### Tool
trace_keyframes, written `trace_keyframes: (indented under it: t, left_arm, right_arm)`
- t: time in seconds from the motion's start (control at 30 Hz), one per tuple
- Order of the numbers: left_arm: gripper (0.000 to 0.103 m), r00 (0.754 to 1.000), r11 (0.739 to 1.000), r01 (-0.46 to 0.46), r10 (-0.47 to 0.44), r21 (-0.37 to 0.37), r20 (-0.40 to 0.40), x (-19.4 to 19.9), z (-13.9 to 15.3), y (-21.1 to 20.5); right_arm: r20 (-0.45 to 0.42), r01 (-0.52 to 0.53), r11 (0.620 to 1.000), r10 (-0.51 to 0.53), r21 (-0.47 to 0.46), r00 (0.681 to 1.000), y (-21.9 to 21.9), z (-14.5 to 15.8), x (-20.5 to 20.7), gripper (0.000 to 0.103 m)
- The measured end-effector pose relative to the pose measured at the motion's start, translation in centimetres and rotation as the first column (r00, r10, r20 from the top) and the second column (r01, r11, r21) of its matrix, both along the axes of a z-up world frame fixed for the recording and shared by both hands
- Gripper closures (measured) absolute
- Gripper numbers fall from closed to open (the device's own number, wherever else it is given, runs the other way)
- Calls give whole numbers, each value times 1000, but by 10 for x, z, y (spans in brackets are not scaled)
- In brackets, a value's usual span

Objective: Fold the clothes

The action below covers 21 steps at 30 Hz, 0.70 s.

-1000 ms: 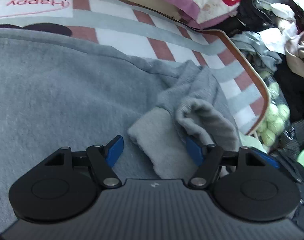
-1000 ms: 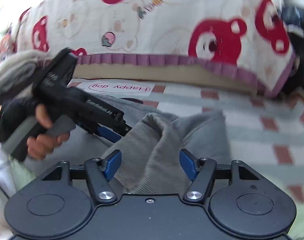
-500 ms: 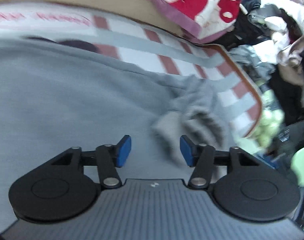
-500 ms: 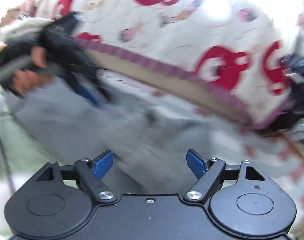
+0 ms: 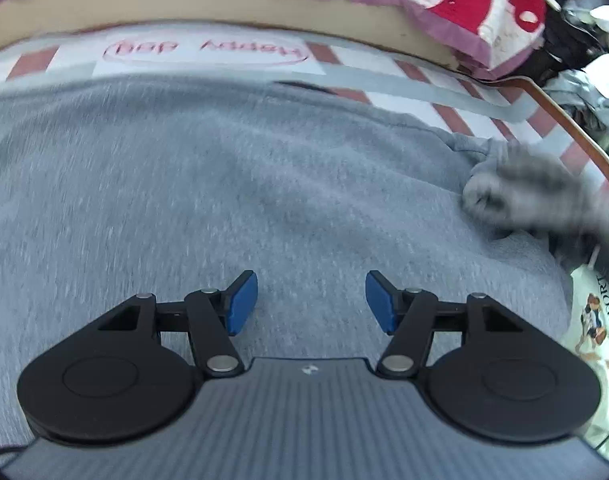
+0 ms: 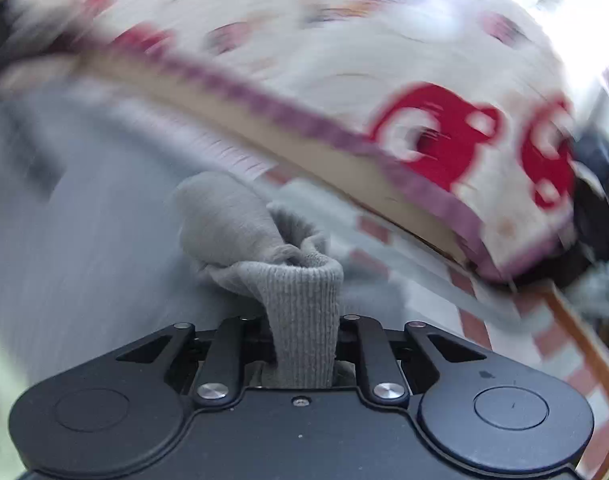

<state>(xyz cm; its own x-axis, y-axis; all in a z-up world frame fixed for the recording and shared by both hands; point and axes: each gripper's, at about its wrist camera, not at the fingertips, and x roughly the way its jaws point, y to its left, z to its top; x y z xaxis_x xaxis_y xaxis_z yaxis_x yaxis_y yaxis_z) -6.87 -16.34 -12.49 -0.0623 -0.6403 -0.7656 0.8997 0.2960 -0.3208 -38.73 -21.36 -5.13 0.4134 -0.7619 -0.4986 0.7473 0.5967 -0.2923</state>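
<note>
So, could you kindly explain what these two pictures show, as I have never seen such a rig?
There is no robot here: a person holds a two-finger gripper in each hand, and a fisheye camera on each looks forward along its fingers. In the left wrist view, the left gripper is open and empty above a grey sweatshirt spread on a striped mat. In the right wrist view, the right gripper is shut on the sweatshirt's ribbed cuff. A bear-print blanket lies behind. Much of this view is blurred.
</note>
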Motion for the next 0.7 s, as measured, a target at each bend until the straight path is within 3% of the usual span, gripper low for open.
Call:
trace_keyframes:
  t: [0.07,0.13,0.2,0.27,0.33,0.43,0.5,0.53,0.63,0.7]
  left_arm:
    - [44,999,997,42,-42,-57,-4,-5,7,-3]
    - [44,995,989,100,-101,-106,-4,-14,14,-9]
    - [42,984,974,179,-180,-140,10,-30,18,-18]
    - [37,964,954,265,-264,-139,27,-49,17,-27]
    - [36,948,944,317,-313,-90,57,-66,8,-39]
    - [36,916,916,401,-401,20,-1,-84,-14,-54]
    - [34,895,896,443,-444,46,44,-99,-18,-52]
    - [34,883,886,462,-464,45,72,-103,-16,-49]
    - [33,872,872,488,-489,17,24,-96,-6,-39]
    - [33,895,896,444,-444,-28,-32,-78,1,-32]
  right_arm:
    - [183,146,989,-146,13,972,-26,40,-32,85]
    - [325,302,953,-290,15,900,-49,76,-73,87]
    - [404,408,913,-383,27,830,-67,96,-110,87]
    - [424,459,887,-435,50,795,-80,100,-133,87]
    - [398,478,876,-463,68,792,-86,89,-135,87]
    - [363,495,862,-498,111,787,-93,71,-133,87]
    - [345,504,852,-519,139,782,-94,59,-124,87]
    - [338,509,847,-529,151,779,-94,54,-120,87]
    - [335,518,840,-540,161,772,-95,51,-114,87]
    - [348,512,846,-529,147,774,-96,59,-116,87]
